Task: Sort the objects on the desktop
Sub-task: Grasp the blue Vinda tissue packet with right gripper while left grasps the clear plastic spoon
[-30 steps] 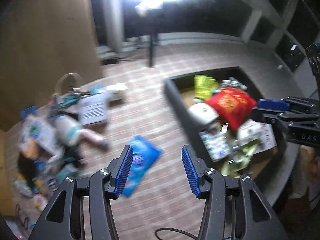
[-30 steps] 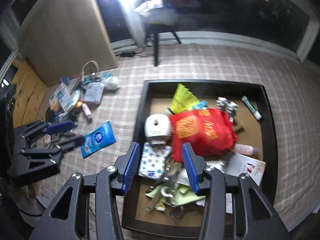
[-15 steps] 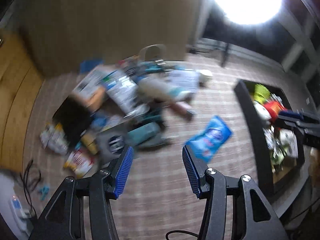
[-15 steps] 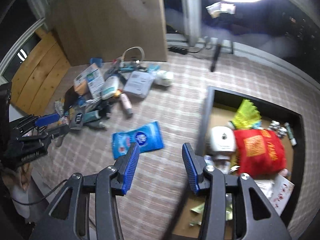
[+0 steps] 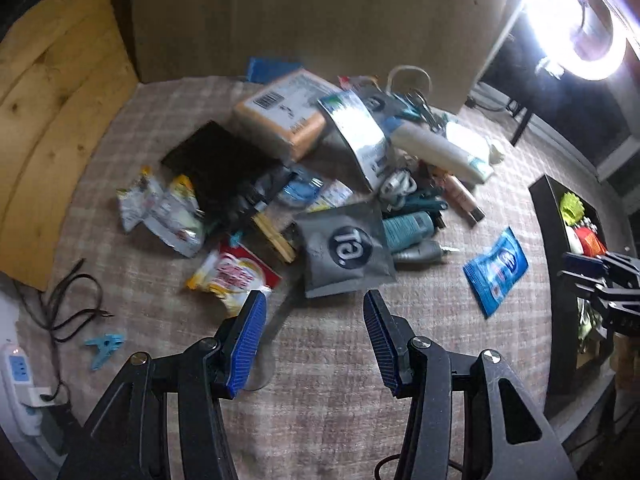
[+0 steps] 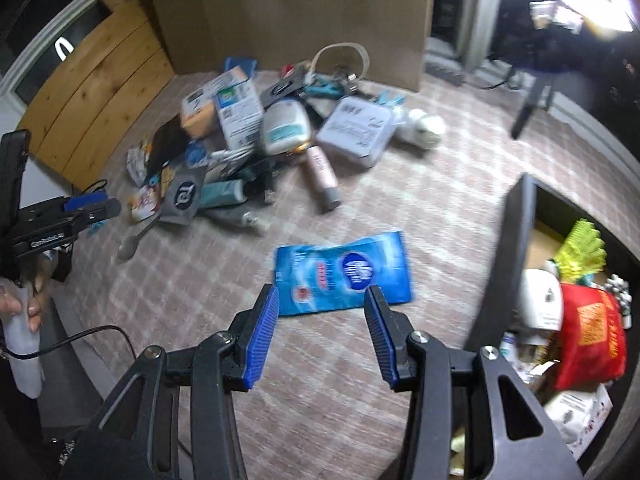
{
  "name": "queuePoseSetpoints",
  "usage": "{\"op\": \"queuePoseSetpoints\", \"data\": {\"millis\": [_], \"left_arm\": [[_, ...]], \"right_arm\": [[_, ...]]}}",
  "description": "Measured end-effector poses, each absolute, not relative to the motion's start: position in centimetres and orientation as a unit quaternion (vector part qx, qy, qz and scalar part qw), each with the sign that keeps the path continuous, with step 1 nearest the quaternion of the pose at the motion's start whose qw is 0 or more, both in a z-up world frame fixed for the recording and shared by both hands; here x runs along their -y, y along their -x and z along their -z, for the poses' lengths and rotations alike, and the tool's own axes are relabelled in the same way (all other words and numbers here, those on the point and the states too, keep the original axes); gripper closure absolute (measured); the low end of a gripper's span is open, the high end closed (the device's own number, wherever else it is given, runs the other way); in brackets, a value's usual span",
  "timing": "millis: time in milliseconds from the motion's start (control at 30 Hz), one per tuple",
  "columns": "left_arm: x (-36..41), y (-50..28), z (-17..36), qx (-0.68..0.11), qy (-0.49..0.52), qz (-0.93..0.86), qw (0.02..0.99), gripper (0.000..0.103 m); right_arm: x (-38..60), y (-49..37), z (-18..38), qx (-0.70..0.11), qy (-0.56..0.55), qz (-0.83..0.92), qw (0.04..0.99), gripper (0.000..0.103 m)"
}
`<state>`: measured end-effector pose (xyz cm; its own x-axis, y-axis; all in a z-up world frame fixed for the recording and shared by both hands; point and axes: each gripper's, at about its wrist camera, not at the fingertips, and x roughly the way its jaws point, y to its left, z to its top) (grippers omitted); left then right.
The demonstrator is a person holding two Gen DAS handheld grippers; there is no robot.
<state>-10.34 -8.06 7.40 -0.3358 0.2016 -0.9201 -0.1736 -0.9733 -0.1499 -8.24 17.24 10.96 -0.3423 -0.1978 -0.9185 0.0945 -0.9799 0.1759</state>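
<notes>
Reader: Clutter first, please, going left to right. What lies where?

Describer: At far left a blue clip (image 5: 105,344) sits alone beside a black cable. Next comes the heap of unsorted objects: a snack packet (image 5: 234,278), a grey pouch (image 5: 344,248) with a round logo, an orange box (image 5: 288,114), tubes and bottles. Right of the heap, well apart from it, a blue wipes pack (image 6: 344,274) lies flat on the checked worktop (image 6: 400,184). At far right stands the black tray (image 6: 504,256), already holding a red bag (image 6: 590,334) and other items.

Reader: And the claws?

Describer: Left claw (image 5: 314,342) is spread wide and empty, hovering near the grey pouch. Right claw (image 6: 320,334) is likewise spread and empty, just short of the wipes pack.

Reader: How should the pick go?

Describer: I judge the wipes pack is the likely target. It is thin and limp, so come down over one edge and pinch there, then carry it right into the tray.

Reader: Does either camera show more?

Describer: Only the left view shows the clip and a power strip; only the right view shows the tray's contents properly
</notes>
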Motion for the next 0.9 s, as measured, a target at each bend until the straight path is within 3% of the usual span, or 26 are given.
{"op": "queuePoseSetpoints", "data": {"millis": [200, 433, 833, 900], "left_arm": [[8.0, 10.3, -5.5, 0.021, 0.584, -0.802, 0.124, 0.055], [10.3, 10.1, -3.2, 0.015, 0.607, -0.787, 0.114, 0.054], [8.7, 11.3, -1.1, -0.037, 0.621, -0.769, 0.144, 0.057], [8.4, 11.5, -1.2, -0.04, 0.622, -0.768, 0.15, 0.061]], "right_arm": [[-16.3, 9.8, -9.3, 0.054, -0.585, 0.801, 0.11, 0.059], [-18.9, 9.8, -6.7, 0.068, -0.622, 0.778, 0.056, 0.059], [-21.8, 11.1, -2.4, 0.213, -0.656, 0.724, -0.009, 0.056], [-22.1, 11.6, -2.0, 0.232, -0.656, 0.718, -0.018, 0.054]]}}
